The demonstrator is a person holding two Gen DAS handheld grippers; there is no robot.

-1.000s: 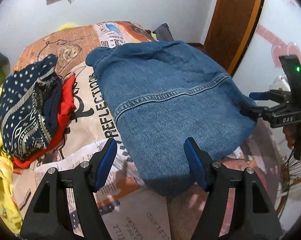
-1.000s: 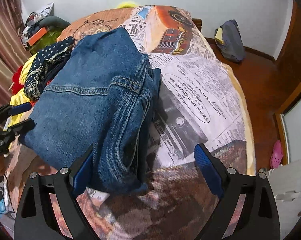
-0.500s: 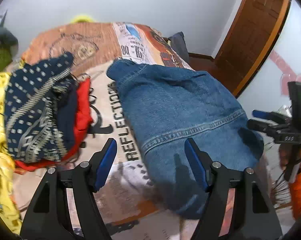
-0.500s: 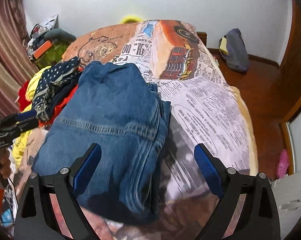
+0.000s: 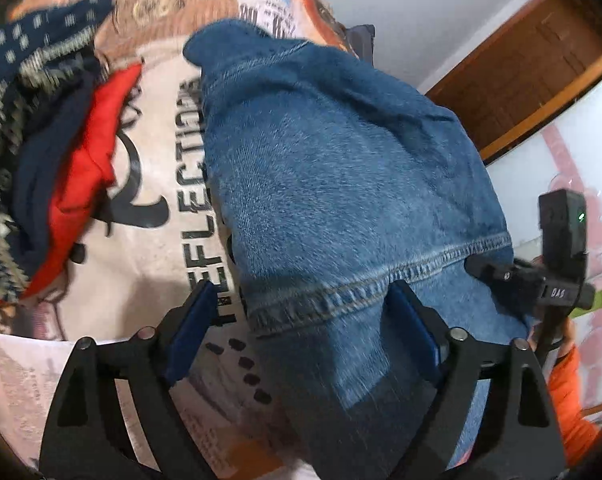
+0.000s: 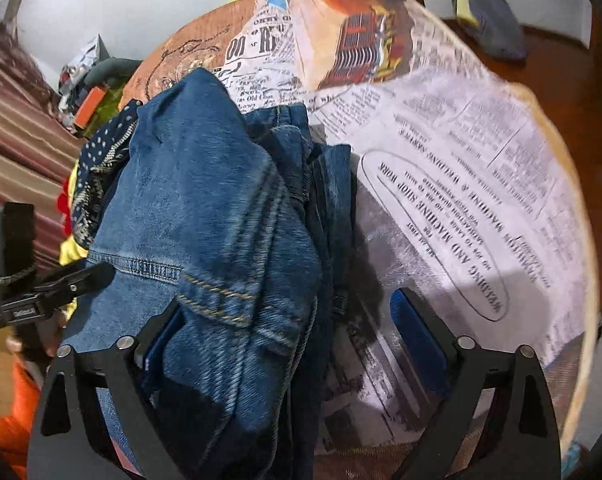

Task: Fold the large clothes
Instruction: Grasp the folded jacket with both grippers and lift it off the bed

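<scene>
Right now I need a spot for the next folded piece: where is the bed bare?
Widest free patch: the newsprint bedspread right of the folded jeans, out to the bed's edge. A narrower strip lies between the jeans and the red garment, around the printed lettering. The far left is crowded with piled clothes.

Folded jeans on a printed bedsheet, with red cloth and navy patterned cloth piled at left. Left tool spread wide, having just been opening, straddling the jeans' near left edge without pinching. Right tool at the jeans' right edge.
</scene>
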